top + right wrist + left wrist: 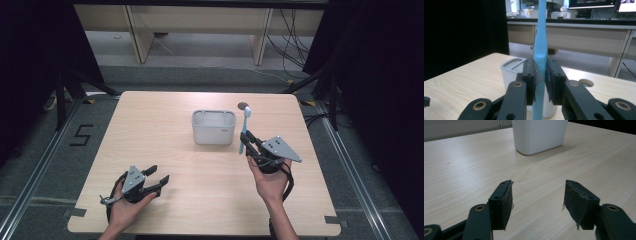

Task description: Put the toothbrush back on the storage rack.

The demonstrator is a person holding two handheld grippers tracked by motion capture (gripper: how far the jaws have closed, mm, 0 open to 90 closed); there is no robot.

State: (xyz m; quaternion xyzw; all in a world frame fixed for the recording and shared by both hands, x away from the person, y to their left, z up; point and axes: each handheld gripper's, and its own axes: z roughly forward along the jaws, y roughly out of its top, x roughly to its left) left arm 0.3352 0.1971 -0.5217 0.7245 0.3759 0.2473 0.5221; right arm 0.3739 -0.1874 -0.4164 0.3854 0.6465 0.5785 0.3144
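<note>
The slim light-blue plastic toothbrush (540, 52), judged light, stiff and rather slippery (best taken at its ribbed handle), is held upright, clamped at mid-handle between the closed jaws of the right gripper (540, 80) just beside the white plastic holder (214, 126), while the left gripper (537, 203) rests wide open and empty above the pale wooden worktop (165, 150).

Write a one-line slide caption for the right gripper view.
Right gripper clamps a light blue plastic toothbrush upright, just in front of the white plastic holder on the pale wooden table.
</note>
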